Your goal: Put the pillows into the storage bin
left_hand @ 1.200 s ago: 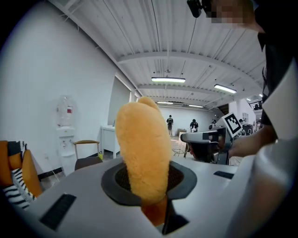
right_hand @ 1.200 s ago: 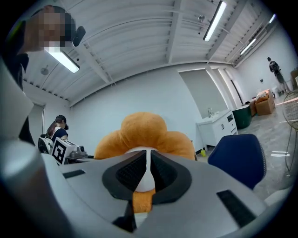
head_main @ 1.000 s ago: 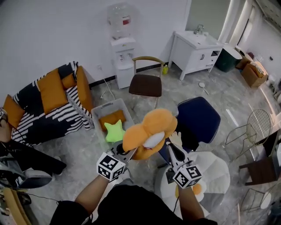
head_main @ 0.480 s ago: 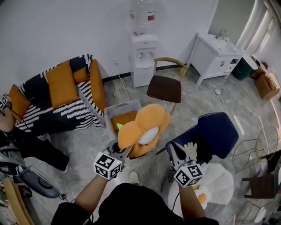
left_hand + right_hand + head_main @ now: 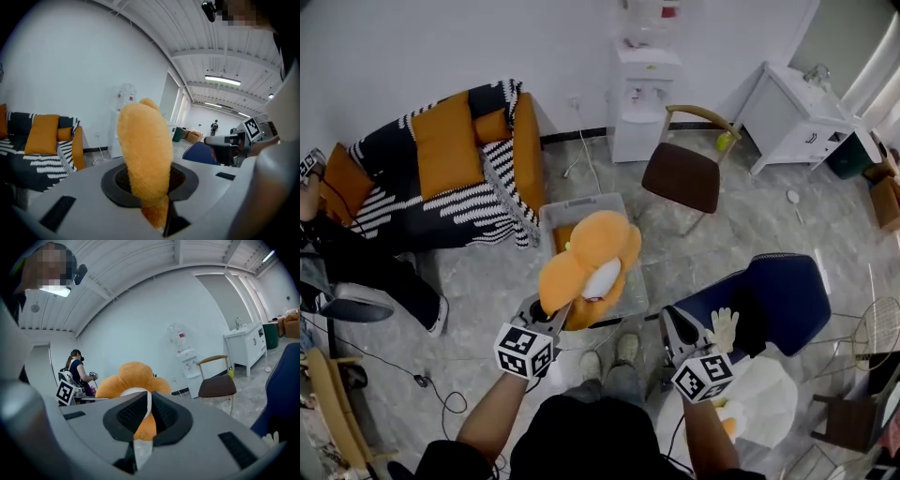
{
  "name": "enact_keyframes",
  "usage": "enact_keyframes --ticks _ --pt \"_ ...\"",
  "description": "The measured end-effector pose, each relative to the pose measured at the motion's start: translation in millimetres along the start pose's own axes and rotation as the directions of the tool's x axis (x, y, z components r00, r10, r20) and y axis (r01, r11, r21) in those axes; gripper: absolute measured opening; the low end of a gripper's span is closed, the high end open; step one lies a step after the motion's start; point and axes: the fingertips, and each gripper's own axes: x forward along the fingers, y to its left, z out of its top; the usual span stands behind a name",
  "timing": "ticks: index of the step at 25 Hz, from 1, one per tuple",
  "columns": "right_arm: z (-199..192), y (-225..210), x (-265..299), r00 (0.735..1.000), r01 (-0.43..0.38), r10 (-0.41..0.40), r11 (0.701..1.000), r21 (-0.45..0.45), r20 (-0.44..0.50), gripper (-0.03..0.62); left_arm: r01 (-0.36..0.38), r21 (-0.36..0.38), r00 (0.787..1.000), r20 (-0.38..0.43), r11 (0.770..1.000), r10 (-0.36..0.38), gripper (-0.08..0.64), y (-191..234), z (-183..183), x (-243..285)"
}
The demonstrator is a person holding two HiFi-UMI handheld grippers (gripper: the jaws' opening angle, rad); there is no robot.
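Note:
An orange flower-shaped pillow [image 5: 586, 270] with a white centre hangs over the near part of the clear storage bin [image 5: 581, 202]. My left gripper [image 5: 555, 315] is shut on the pillow's lower petal, which fills the gap between its jaws in the left gripper view [image 5: 143, 154]. The bin holds an orange pillow [image 5: 563, 234] and a bit of something green. My right gripper [image 5: 669, 321] is shut and holds nothing, to the right of the pillow and apart from it. In the right gripper view the pillow [image 5: 133, 378] shows beyond the closed jaws.
A striped sofa [image 5: 422, 220] with orange cushions [image 5: 445, 155] stands left of the bin. A brown chair [image 5: 680, 178] and a water dispenser [image 5: 642, 89] stand behind it. A blue chair [image 5: 783, 300] with a white glove [image 5: 724, 328] is at the right. A person's legs [image 5: 356, 272] reach in at far left.
My left gripper has carried the orange pillow forward and down until it hangs over the bin. The right gripper, close beside the pillow before, now stands apart from it.

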Motion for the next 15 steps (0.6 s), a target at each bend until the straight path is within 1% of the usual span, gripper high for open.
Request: enact_keyframes --ticks 4,7,11,15 --pt "-28 -16 21 0.997 -0.014 0.017 0.999 0.029 -0.075 0.049 -0.055 -0.081 0.997 -0.053 0.995 0.051 0.095 18 -32 13" --pt "-49 -32 39 0.992 -0.027 0.032 0.999 0.045 -0.125 0.049 -0.096 -0.126 0.992 -0.09 0.987 0.085 0.095 28 -60 29" --pt "-75 -52 64 0.982 -0.043 0.052 0.998 0.056 -0.18 0.049 -0.138 -0.143 0.982 -0.146 0.98 0.117 0.098 40 -102 56" --pt "-105 -82 86 0.97 -0.058 0.073 0.996 0.073 -0.231 0.049 -0.183 -0.177 0.967 -0.208 0.967 0.145 0.099 52 -146 90"
